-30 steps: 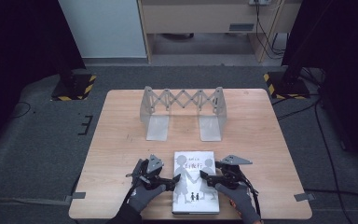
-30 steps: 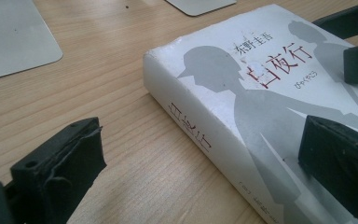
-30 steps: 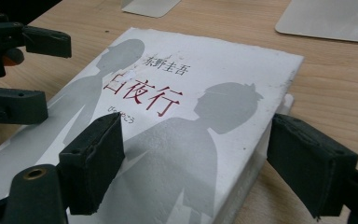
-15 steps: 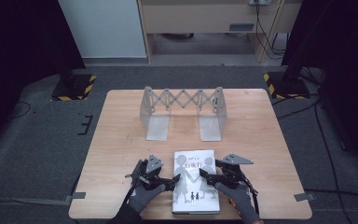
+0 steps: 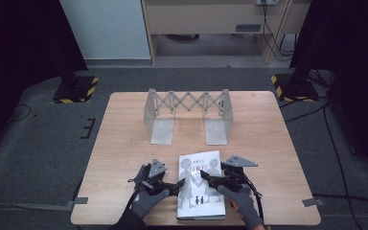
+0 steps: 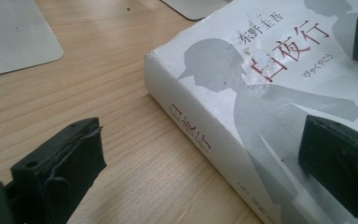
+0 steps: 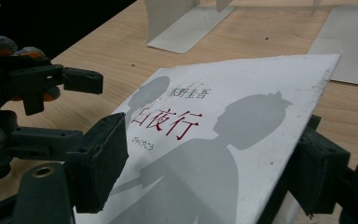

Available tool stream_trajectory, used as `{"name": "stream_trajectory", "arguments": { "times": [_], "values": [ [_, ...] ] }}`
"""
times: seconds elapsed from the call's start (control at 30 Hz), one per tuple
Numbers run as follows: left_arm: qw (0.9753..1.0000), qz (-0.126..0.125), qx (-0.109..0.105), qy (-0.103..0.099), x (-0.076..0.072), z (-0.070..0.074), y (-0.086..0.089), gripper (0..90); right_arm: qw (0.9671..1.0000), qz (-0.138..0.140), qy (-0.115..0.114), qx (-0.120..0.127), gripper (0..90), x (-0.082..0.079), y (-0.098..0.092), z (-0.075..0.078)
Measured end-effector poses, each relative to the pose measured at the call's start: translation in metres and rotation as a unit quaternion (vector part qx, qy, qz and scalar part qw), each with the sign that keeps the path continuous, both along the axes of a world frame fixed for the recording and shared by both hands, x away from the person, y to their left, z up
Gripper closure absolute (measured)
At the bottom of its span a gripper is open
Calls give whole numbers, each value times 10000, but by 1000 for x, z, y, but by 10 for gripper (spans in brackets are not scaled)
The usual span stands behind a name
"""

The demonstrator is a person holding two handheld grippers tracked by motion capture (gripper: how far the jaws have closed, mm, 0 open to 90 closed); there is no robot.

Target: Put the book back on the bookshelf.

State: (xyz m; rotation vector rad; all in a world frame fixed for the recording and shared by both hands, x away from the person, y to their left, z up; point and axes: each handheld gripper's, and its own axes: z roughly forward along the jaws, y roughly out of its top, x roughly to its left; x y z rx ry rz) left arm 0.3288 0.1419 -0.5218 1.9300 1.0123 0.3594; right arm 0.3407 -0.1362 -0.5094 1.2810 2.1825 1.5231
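A thick white book [image 5: 200,188] with grey silhouettes and red characters on its cover lies flat near the table's front edge. My left gripper [image 5: 174,185] is at its left side and open. In the left gripper view, the left gripper [image 6: 205,154] has one jaw low over the wood and the other over the cover, with the spine [image 6: 191,135] between them. My right gripper [image 5: 211,181] is open at the book's right part. In the right gripper view, the right gripper [image 7: 209,163] has one jaw over the cover and the other just past the page edge.
A grey metal expanding bookend rack [image 5: 187,111] stands at the table's far middle, its two flat base plates [image 5: 162,131] pointing toward me. The wooden table [image 5: 120,158] has bare room left and right of the book. Dark floor and stands surround it.
Both grippers have crept slightly inward onto the book's edges. The book and the rack have stayed in place.
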Motion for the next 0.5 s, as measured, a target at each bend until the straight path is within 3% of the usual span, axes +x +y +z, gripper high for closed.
{"name": "stream_trajectory", "arguments": {
  "times": [0.17,0.4,0.5],
  "values": [
    [10000,6,-34,29,0,-1,1,0,9998,-23,105,159,251,2,2,0],
    [10000,-2,-71,22,1,-1,1,0,9997,27,159,192,246,2,5,0],
    [10000,3,-78,26,0,-2,2,0,9986,262,413,186,269,0,10,-1]
  ]
}}
